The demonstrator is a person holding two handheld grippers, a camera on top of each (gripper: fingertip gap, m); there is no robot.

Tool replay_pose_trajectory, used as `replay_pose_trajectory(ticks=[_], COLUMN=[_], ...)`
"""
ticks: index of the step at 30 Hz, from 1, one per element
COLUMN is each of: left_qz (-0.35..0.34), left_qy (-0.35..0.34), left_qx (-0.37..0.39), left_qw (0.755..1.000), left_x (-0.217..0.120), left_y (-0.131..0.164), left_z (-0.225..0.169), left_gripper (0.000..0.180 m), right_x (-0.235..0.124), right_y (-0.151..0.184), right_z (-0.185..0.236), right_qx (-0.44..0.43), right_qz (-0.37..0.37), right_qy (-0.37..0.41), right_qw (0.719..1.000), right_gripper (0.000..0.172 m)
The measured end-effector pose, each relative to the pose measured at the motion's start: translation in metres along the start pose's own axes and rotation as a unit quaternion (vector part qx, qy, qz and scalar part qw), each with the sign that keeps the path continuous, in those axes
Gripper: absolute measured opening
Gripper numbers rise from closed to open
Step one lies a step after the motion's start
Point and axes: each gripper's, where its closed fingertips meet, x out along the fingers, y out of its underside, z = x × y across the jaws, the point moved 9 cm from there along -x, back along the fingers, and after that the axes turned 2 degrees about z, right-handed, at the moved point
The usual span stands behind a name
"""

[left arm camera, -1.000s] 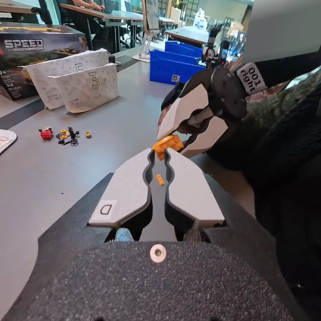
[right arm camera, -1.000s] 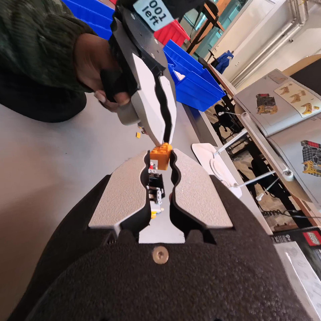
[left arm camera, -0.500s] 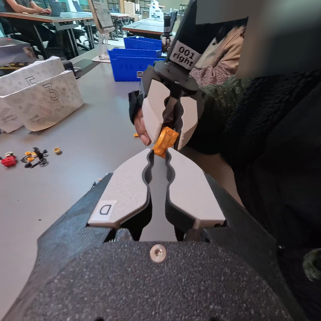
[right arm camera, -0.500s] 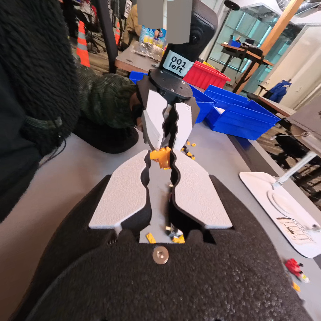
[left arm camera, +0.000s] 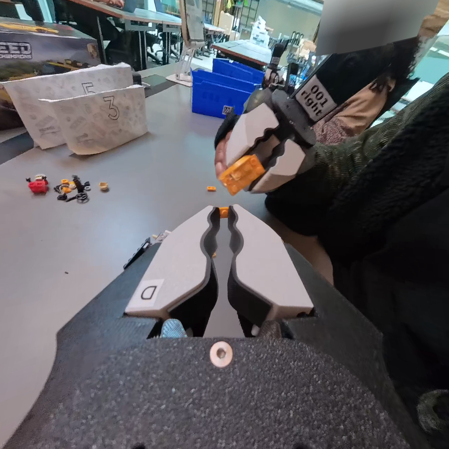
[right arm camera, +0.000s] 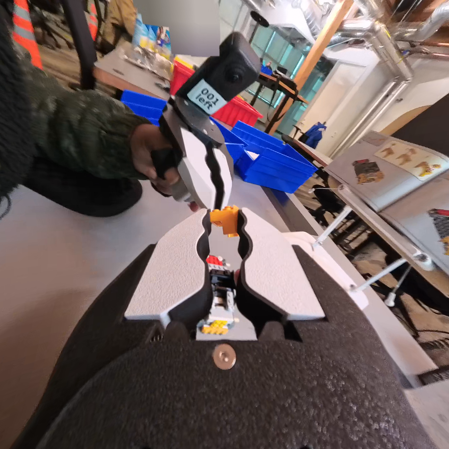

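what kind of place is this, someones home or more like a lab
Most likely a shared workshop or lab, not a home: long grey worktable, stacked blue storage bins, more desks behind, exposed ceiling ducts. Toy brick parts lie sorted on the table.

The left gripper (left arm camera: 223, 211) is being held low and level, pointing toward twelve o'clock in its own view, its fingertips nearly together and being pressed on a small orange piece (left arm camera: 223, 211). The right gripper (right arm camera: 224, 218) is being kept raised at about one o'clock from it (tilted down toward seven o'clock), its pads being clamped on a larger orange brick assembly (right arm camera: 224, 220). Each handle is being gripped by a hand (right arm camera: 151, 160) in a dark green knitted sleeve (right arm camera: 80, 136), with the forearms being rested at the table edge.
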Motion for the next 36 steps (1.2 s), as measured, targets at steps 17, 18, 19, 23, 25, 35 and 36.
replay_pose_trajectory(ticks=[17, 18, 19, 23, 25, 35, 36], left_qz=[0.249, 0.274, 0.297, 0.376, 0.401, 0.417, 0.422], left_qy=[-0.036, -0.042, -0.048, -0.088, -0.1, -0.092, -0.099], left_qx=[0.082, 0.09, 0.096, 0.104, 0.095, 0.037, 0.04], left_qw=[0.964, 0.956, 0.949, 0.916, 0.906, 0.903, 0.9], left_x=[0.016, 0.015, 0.014, 0.004, -0.002, -0.028, -0.033], left_y=[0.043, 0.047, 0.05, 0.064, 0.07, 0.08, 0.08], left_z=[0.013, 0.014, 0.014, 0.023, 0.026, 0.027, 0.027], left_gripper=[0.008, 0.008, 0.008, 0.014, 0.024, 0.048, 0.05], right_x=[-0.019, -0.019, -0.018, -0.014, -0.012, -0.008, -0.007], right_y=[0.046, 0.049, 0.051, 0.053, 0.053, 0.055, 0.056], right_z=[-0.055, -0.057, -0.057, -0.053, -0.051, -0.049, -0.048], right_qx=[0.166, 0.173, 0.177, 0.171, 0.165, 0.167, 0.167], right_qz=[0.014, 0.018, 0.021, 0.034, 0.042, 0.054, 0.057], right_qy=[0.1, 0.101, 0.101, 0.096, 0.093, 0.084, 0.082], right_qw=[0.981, 0.98, 0.979, 0.98, 0.981, 0.981, 0.981], right_gripper=[0.02, 0.02, 0.02, 0.021, 0.021, 0.021, 0.021])
